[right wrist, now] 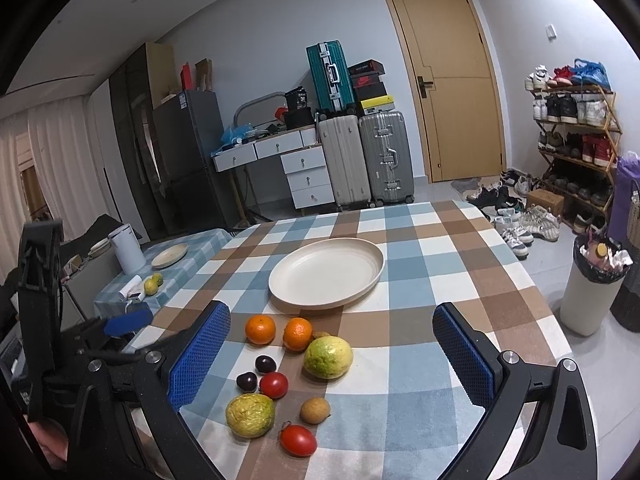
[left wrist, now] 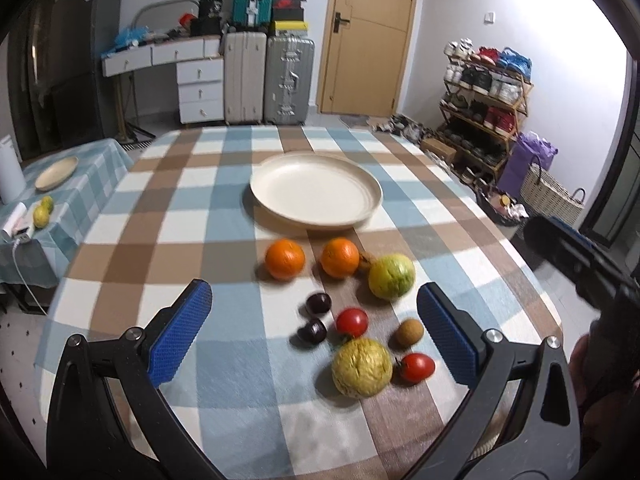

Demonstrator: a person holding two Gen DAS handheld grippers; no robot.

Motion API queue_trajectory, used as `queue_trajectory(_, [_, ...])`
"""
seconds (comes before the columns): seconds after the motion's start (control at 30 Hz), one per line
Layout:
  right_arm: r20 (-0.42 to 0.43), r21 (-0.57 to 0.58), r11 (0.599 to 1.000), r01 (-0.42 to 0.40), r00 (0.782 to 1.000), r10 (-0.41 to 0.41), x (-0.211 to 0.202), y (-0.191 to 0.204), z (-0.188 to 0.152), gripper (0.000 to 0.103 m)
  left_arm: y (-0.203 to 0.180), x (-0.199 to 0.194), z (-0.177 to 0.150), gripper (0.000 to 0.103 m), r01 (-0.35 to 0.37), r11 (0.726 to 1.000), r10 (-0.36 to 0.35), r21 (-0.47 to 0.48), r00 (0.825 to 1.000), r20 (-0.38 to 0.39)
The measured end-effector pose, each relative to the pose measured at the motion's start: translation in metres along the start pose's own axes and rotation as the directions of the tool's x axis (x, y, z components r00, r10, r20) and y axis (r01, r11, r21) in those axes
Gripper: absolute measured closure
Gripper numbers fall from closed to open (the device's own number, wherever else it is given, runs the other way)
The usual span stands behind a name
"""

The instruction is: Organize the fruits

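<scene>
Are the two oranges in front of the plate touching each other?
Apart. The right wrist view shows a strip of tablecloth between the left orange and the right orange; the left wrist view shows the same gap.

Cloth: blue, brown, white check. Plate: cream. Oranges: orange. Tomatoes: red. Guavas: yellow-green. Plums: dark purple. Pads: blue.

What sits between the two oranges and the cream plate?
Nothing: only bare checked tablecloth separates the two oranges from the round cream plate, clearest in the right wrist view.
</scene>
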State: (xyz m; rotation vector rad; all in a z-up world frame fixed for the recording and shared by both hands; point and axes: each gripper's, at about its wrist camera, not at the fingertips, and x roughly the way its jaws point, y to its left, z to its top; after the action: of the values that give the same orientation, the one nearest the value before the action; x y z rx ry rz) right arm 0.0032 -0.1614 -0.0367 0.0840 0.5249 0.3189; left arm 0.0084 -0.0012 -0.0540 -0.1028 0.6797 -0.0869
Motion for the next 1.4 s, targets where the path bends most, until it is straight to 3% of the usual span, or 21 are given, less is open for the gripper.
queue_trajectory(0.27, [0.013,0.015,1.0,0.004,1.0,-0.005,0.006,-0.01,-0.008,0.0,-0.001,0.035,-0.027,0.001,0.068,0.998,-0.068,-0.01,0.99,-0.127])
queue_trajectory(0.63, [-0.06,0.01,1.0,0.028,0.998,-0.027,0.016,-0.019,-0.015,0.0,-0.011,0.061,-0.046,0.004,0.107,0.994,-0.108,-0.014,0.972,-0.208])
queue_trajectory(0.93, [-0.082,-0.004,0.999,0.046,0.996,-0.046,0.021,-0.023,-0.018,0.0,-0.011,0.069,-0.049,0.034,0.181,0.981,-0.192,-0.064,0.944,-0.268])
queue_trajectory(1.0, [-0.082,0.002,0.999,0.042,0.996,-0.042,0.023,-0.024,-0.019,0.0,-0.012,0.068,-0.049,0.037,0.19,0.98,-0.2,-0.063,0.945,-0.26])
queue_trajectory(1.07, [-0.082,0.003,0.999,0.045,0.996,-0.045,0.024,-0.025,-0.02,0.0,-0.013,0.067,-0.048,0.051,0.194,0.979,-0.202,-0.055,0.946,-0.254])
queue_trajectory(1.13, [-0.085,0.005,0.999,0.042,0.996,-0.041,0.026,-0.025,-0.021,0.0,-0.012,0.068,-0.048,0.059,0.226,0.972,-0.235,-0.067,0.937,-0.26])
queue_trajectory(1.4, [-0.095,0.005,0.999,0.037,0.995,-0.037,0.035,-0.026,-0.024,0.0,-0.004,0.067,-0.049,0.059,0.288,0.952,-0.304,-0.099,0.918,-0.255])
